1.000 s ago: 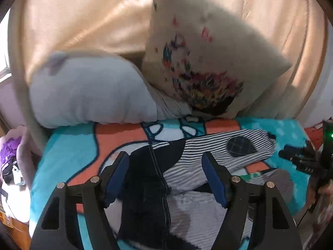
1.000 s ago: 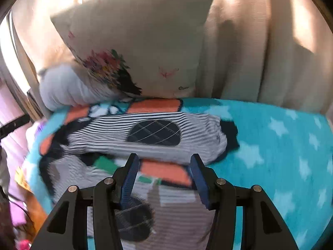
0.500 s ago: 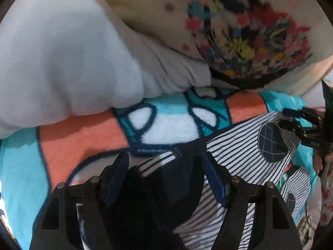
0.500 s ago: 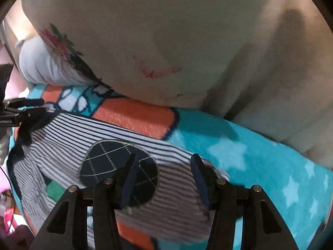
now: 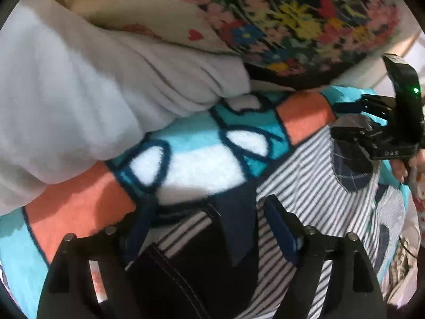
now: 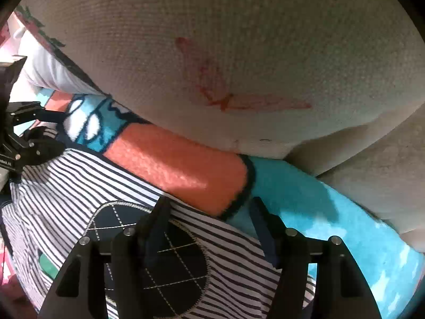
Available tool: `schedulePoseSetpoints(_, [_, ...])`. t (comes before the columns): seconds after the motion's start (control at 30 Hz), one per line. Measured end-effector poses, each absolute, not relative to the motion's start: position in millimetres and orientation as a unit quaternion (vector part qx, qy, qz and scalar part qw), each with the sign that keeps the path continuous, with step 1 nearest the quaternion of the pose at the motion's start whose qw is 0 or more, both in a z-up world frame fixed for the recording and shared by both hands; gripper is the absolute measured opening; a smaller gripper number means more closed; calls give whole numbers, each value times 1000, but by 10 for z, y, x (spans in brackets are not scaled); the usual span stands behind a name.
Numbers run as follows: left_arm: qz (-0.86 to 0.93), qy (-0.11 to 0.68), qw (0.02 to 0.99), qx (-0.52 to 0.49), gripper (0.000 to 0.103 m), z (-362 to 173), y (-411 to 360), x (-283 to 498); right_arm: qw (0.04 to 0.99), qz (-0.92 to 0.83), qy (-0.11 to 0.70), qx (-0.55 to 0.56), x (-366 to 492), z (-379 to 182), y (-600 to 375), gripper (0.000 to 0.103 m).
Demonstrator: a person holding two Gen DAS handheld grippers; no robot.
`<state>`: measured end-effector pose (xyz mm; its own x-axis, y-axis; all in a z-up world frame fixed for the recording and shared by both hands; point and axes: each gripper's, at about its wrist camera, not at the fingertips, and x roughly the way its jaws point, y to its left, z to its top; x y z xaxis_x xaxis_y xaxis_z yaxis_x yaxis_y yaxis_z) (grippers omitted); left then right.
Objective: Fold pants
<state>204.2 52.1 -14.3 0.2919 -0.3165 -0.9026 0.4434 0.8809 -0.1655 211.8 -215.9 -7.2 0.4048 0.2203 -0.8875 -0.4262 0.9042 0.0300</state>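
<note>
1. The left tool point(image 5: 205, 222) now sits low over the dark waistband of the pants point(image 5: 313, 194), far closer than a second ago.
2. The right tool point(image 6: 209, 219) now reaches the leg's far edge by the knee patch point(image 6: 164, 263) (jaws apart throughout).
3. The floral pillow point(image 5: 292, 21) now fills both views.

Pants point(image 5: 313, 194) run under both claws, waistband hidden.
</note>
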Motion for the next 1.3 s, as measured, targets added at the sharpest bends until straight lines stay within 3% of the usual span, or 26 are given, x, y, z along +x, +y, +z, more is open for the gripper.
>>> schedulePoseSetpoints(0.17, [-251,545,794,98,79,-126,406,1917,825,221,509,-111,2046,-104,-2093,69])
schedulePoseSetpoints(0.27, [-255,533,795,136,50,-99,323,1775,821,232,507,-125,1991,-105,-2011,67])
schedulePoseSetpoints(0.33, [-264,536,790,138,12,-54,291,1742,821,235,501,-137,1939,-105,-1942,55])
schedulePoseSetpoints(0.37, [-266,539,788,135,11,-36,289,1734,817,247,503,-133,1939,-90,-1939,47])
schedulePoseSetpoints(0.4, [-261,537,790,137,11,-7,287,1724,814,255,506,-130,1923,-81,-1913,23])
schedulePoseSetpoints(0.43, [-255,533,794,143,11,24,286,1695,810,259,510,-129,1916,-74,-1888,7])
schedulePoseSetpoints(0.63, [-230,490,828,145,11,436,355,1384,831,222,488,-147,1703,59,-1776,6])
schedulePoseSetpoints(0.93, [-213,411,877,126,11,925,510,530,879,202,412,-129,715,605,-1684,6])
schedulePoseSetpoints(1.1, [-198,391,893,105,11,760,480,-14,890,208,390,-108,105,693,-1761,6])
schedulePoseSetpoints(1.3, [-171,405,897,49,7,389,699,-409,891,200,406,-45,-505,300,-1879,6])
